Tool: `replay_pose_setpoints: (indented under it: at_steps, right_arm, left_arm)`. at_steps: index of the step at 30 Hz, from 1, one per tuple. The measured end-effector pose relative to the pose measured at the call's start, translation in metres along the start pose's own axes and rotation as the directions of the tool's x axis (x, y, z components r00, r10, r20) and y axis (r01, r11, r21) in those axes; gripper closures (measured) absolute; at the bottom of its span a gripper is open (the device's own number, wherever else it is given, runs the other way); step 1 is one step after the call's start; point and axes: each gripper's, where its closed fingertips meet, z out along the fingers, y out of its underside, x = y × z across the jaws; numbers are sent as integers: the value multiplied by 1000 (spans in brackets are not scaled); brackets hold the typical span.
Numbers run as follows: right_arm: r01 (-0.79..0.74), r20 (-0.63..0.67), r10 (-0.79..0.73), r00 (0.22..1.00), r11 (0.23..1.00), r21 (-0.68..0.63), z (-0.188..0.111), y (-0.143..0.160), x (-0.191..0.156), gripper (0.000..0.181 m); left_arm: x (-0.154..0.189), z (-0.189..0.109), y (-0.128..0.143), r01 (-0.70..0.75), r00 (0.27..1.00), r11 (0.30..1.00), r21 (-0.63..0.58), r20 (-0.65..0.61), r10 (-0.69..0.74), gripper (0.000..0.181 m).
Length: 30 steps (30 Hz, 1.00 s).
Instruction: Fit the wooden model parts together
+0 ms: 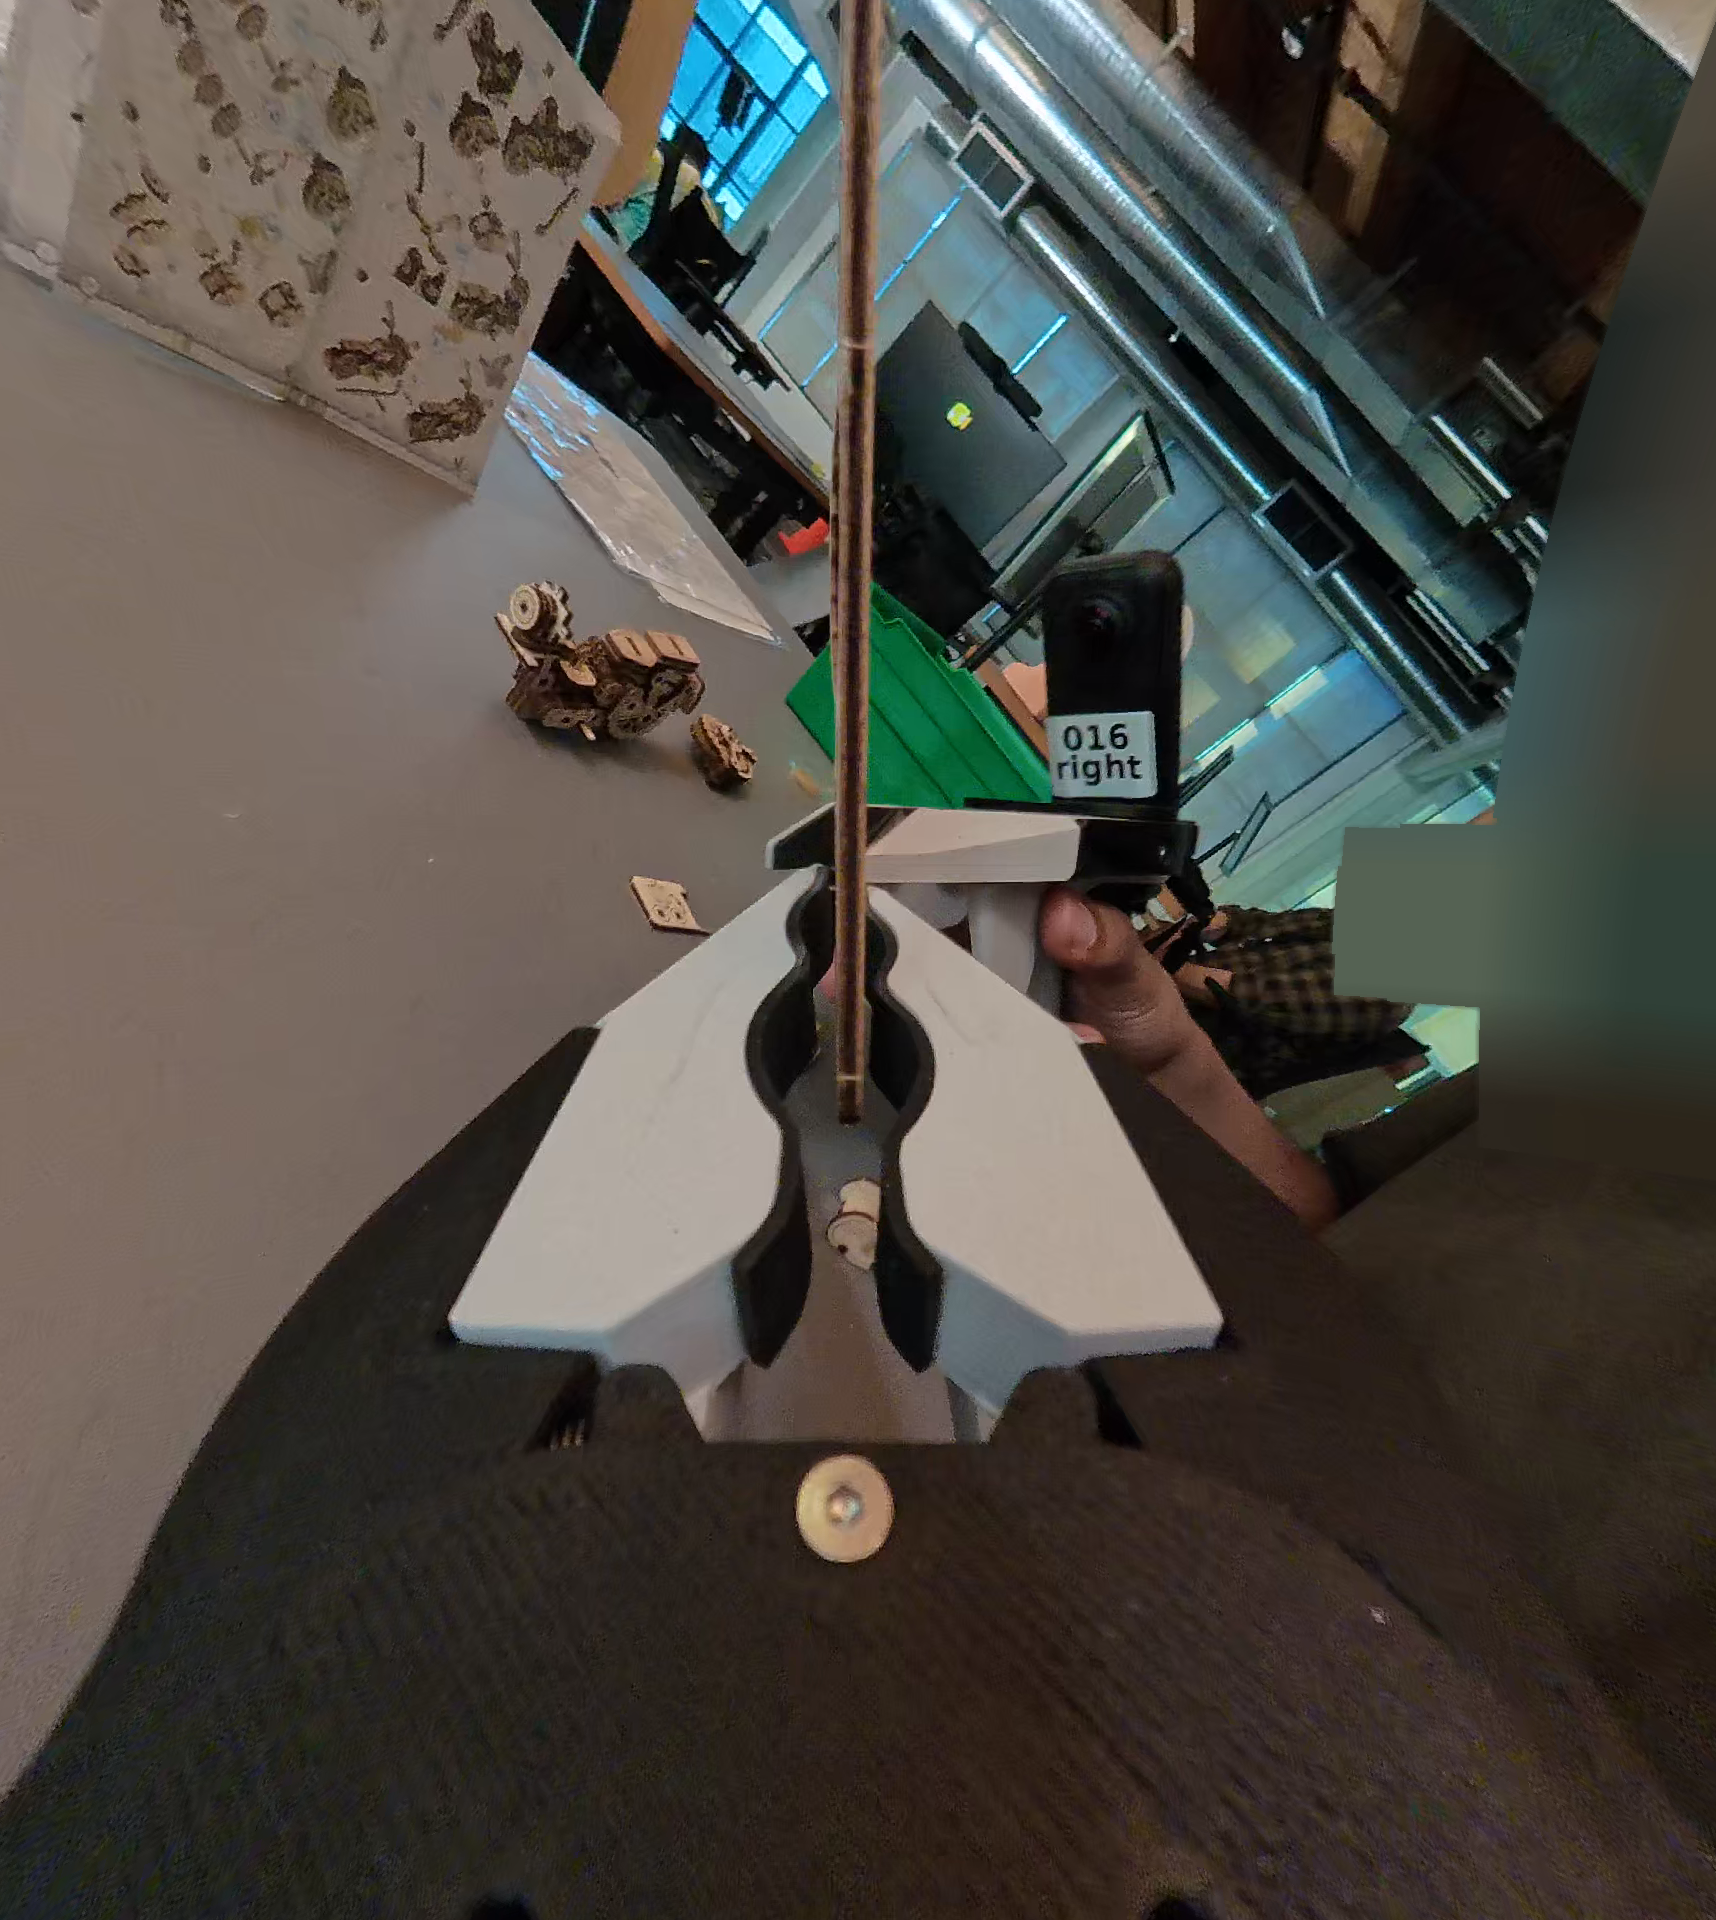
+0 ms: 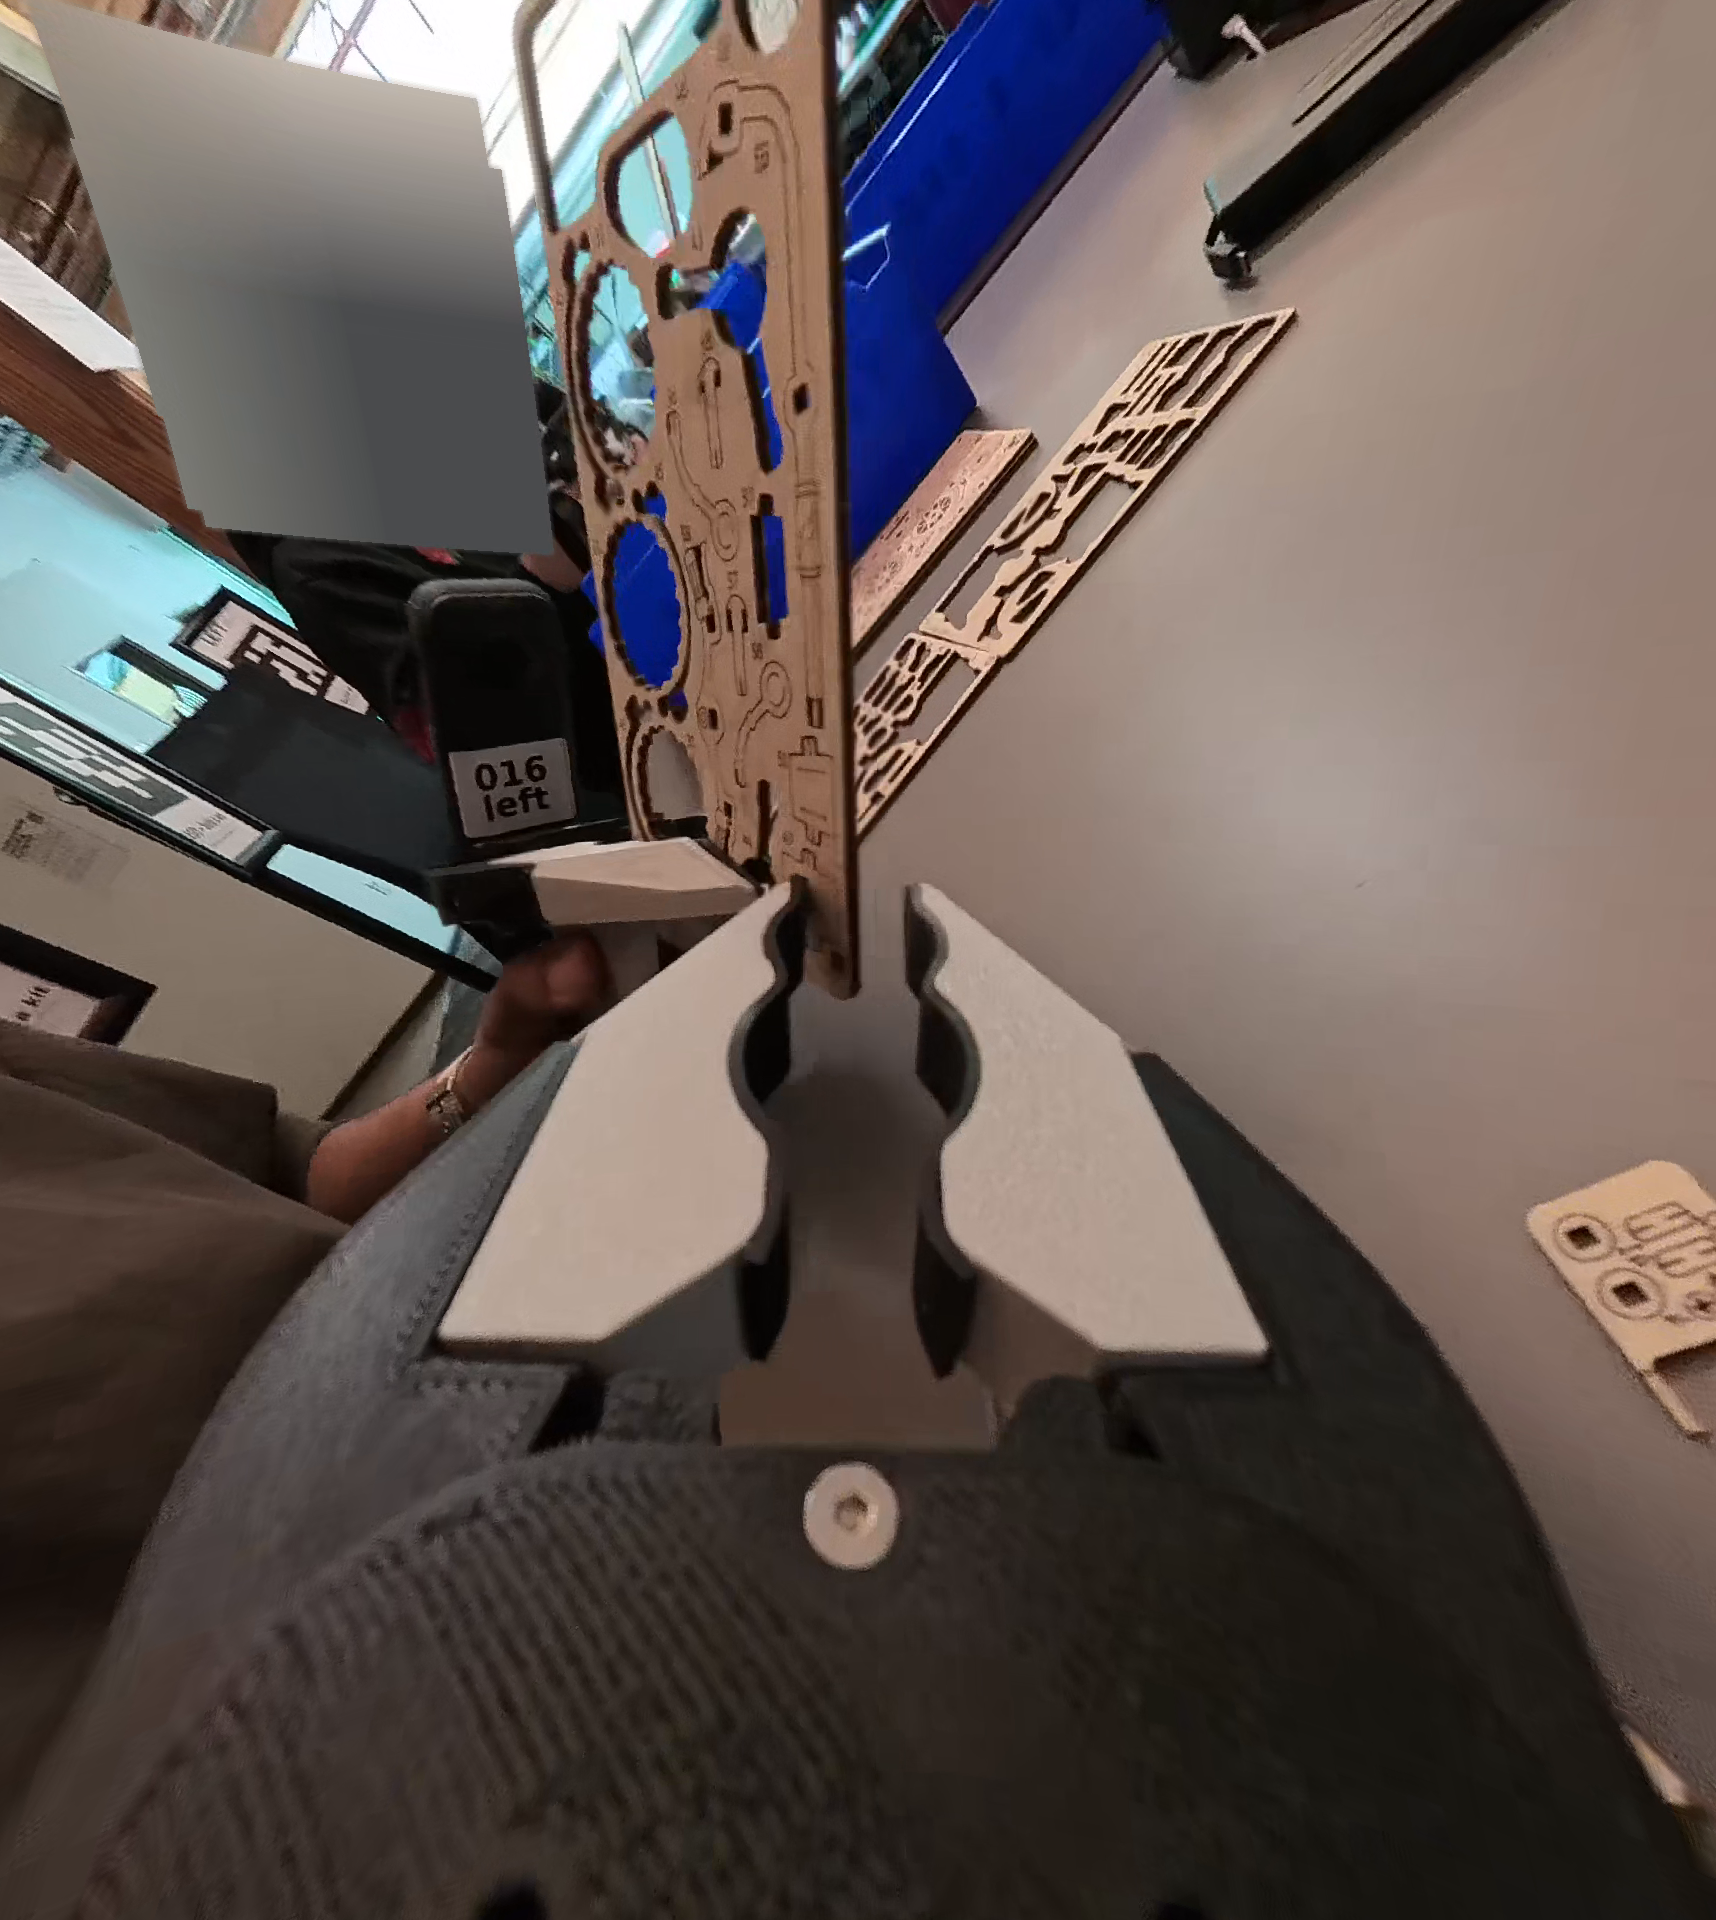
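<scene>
While left hand-held gripper (image 1: 849, 914) clamps wooden sheet (image 2: 729, 499), right hand-held gripper (image 2: 849, 914) apart, sheet's corner between.

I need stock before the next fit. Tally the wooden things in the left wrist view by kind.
wooden sheet, clamped in the left gripper: 1
built-up assemblies: 2
loose flat piece: 1
small round part: 1
Total: 5
A speck by the green bin is too small to tell.
</scene>
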Motion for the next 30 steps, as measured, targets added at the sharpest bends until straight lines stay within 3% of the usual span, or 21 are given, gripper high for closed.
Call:
replay_pose_setpoints:
  at_steps: [15, 22, 26, 30]
  right_arm:
    - [-82, 46, 80, 996, 996, 36, -10, -14, 21, 159]
    - [74, -124, -56, 991, 987, 142, -37, -41, 40, 161]
    - [223, -319, -145, 937, 949, 222, -62, -59, 61, 165]
    - [267, -379, -152, 913, 924, 272, -74, -74, 71, 166]
  left_arm:
    - [-22, 24, -4, 81, 996, 996, -23, -27, -82, 181]
    - [-35, 19, -11, 115, 993, 993, 11, 10, -115, 181]
    - [-44, 23, -22, 117, 992, 993, 23, 32, -118, 181]
    - [-56, 35, -40, 121, 990, 991, 62, 62, -124, 181]
